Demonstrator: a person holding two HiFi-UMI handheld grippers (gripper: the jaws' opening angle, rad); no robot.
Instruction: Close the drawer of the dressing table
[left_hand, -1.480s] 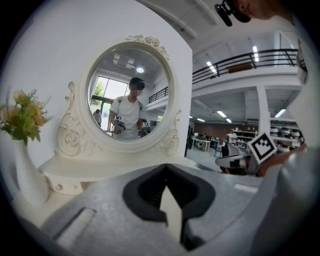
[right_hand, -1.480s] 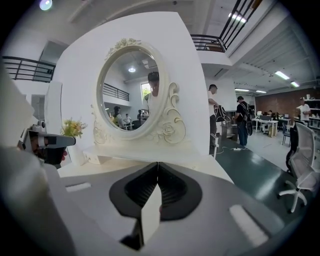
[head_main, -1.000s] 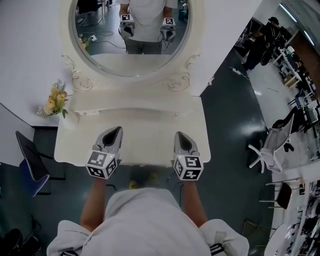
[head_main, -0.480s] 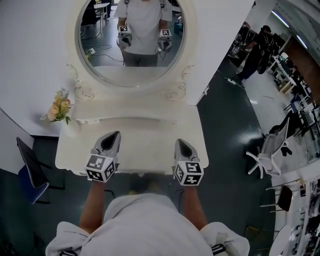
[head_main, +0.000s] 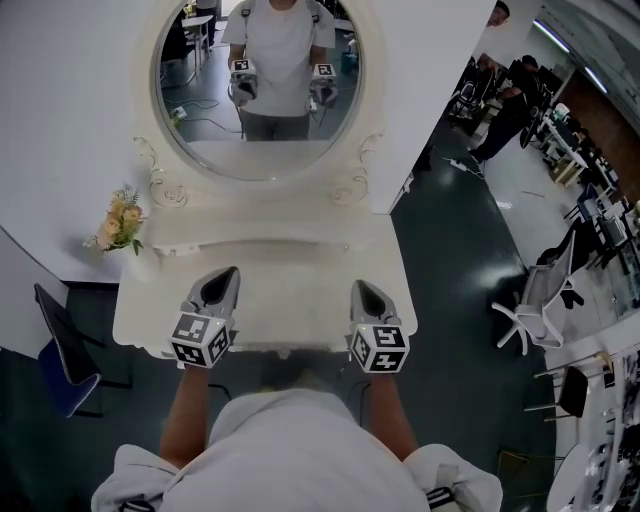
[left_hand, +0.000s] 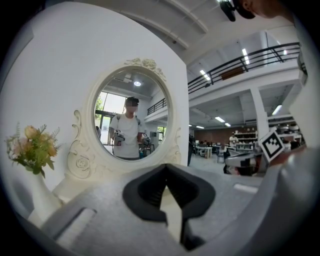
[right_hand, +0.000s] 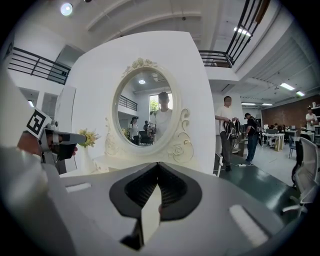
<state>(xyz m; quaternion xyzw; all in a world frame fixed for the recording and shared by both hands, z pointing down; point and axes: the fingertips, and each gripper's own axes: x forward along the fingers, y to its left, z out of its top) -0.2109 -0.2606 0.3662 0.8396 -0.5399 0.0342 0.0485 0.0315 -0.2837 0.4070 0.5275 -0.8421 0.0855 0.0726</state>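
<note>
Both pinched shut and empty, left gripper (head_main: 230, 272) and right gripper (head_main: 359, 287) have barely moved over the dressing table (head_main: 290, 300); I'd call the drawer closed.

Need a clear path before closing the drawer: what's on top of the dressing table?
A flower vase at the back left and the oval mirror behind. The left gripper and right gripper cover parts of the front; the drawer beneath isn't visible.

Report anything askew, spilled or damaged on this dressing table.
Nothing stands out. The dressing table top is unmarked, the mirror sits centred and intact, the flowers stand upright at the left corner. Both shut and empty, the left gripper and right gripper are over the front edge; the drawer is unseen.
</note>
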